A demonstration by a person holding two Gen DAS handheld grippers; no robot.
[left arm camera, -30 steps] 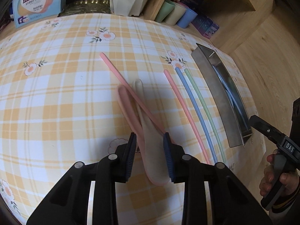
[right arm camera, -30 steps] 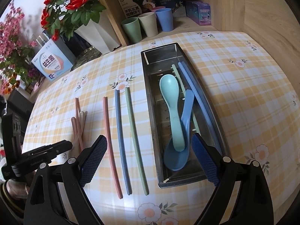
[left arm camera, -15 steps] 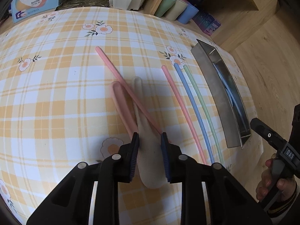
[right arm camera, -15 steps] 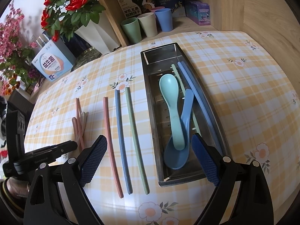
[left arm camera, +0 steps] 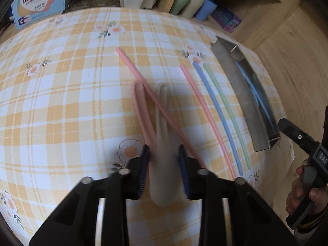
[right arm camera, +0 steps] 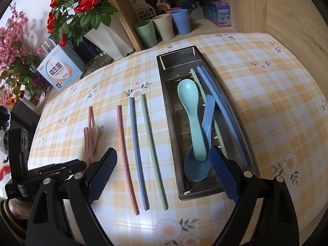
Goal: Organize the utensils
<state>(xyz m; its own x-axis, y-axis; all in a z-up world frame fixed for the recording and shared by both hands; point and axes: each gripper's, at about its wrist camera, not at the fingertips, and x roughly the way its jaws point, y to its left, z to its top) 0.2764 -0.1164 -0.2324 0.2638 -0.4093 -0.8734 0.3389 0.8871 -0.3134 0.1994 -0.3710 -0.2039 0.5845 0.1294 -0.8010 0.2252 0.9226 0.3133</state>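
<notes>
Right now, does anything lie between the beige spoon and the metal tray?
Yes: pink chopstick, blue chopstick and green chopstick lie on the cloth between beige spoon and tray; second pink chopstick crosses the spoon.

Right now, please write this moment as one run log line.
left claw: just closed on beige spoon | right claw: open, empty | tray: two spoons inside

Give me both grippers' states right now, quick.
Left gripper: fingers have just been closing, now gripping the beige spoon.
Right gripper: open, holding nothing.
</notes>
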